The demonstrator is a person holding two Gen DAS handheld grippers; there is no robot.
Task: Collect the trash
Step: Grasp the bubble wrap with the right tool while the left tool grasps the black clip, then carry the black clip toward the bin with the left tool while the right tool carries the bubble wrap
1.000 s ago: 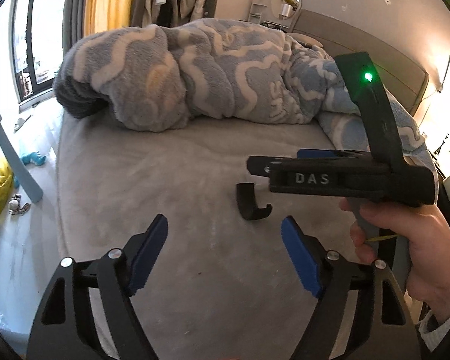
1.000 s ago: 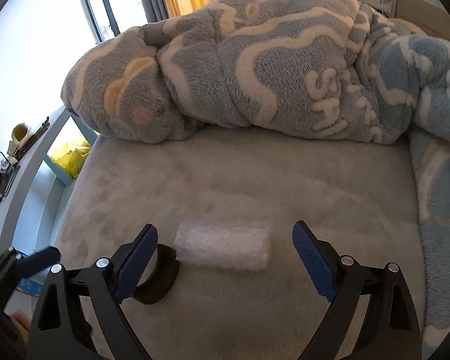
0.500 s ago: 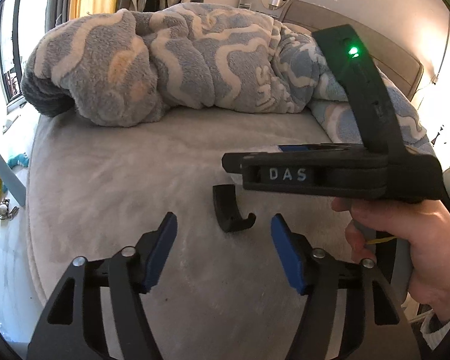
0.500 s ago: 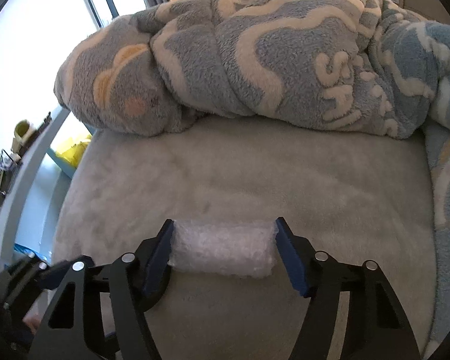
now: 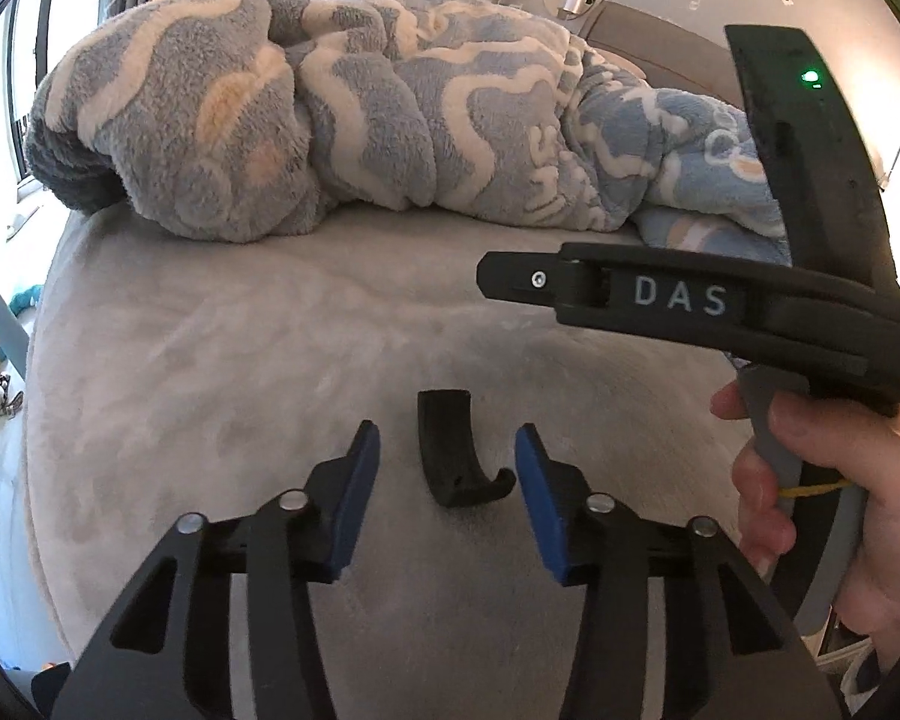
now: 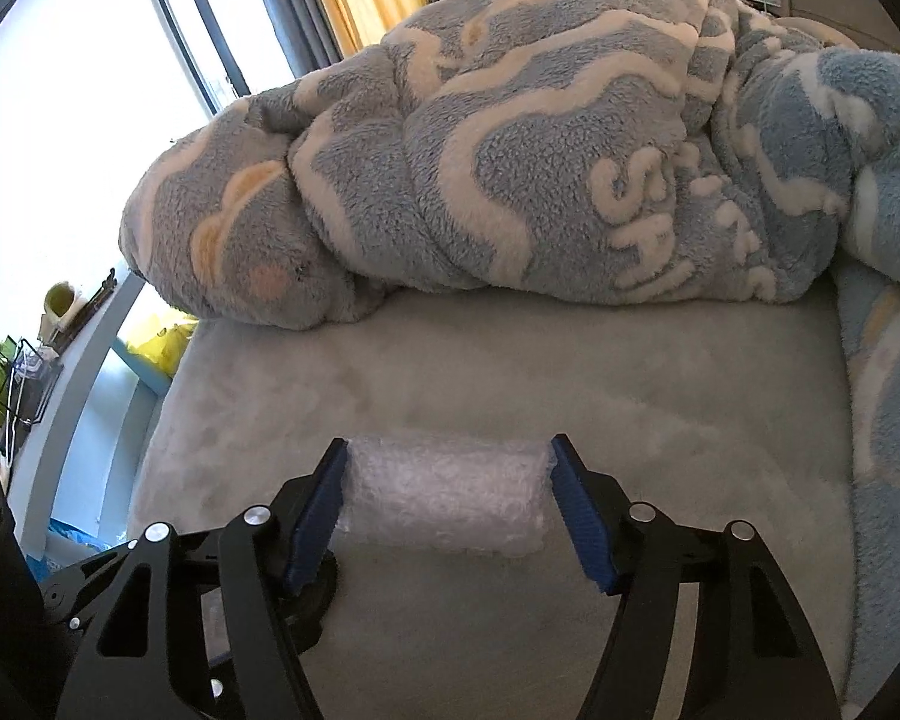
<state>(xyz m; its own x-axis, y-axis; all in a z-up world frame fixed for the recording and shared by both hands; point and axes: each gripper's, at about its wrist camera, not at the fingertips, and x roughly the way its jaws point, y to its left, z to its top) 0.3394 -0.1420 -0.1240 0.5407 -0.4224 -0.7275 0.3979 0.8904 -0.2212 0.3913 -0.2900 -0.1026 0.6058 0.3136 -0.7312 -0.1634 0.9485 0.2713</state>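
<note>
Clamping the bubble wrap (image 6: 447,495), the right gripper (image 6: 447,504) must lift; left gripper (image 5: 447,495), closing but apart, straddles the hook (image 5: 450,456).

The bed cover (image 5: 270,360) is a short grey plush, matt and faintly brushed. At twelve o'clock the blanket (image 6: 510,150) is thick curly fleece. The black hook (image 5: 450,456) looks like matt, finely ribbed plastic. The bubble wrap roll (image 6: 447,495) is clear, glossy, bumpy film. Both grippers are matt black plastic with blue rubbery pads (image 6: 579,516) and shiny metal pins (image 5: 599,503).
</note>
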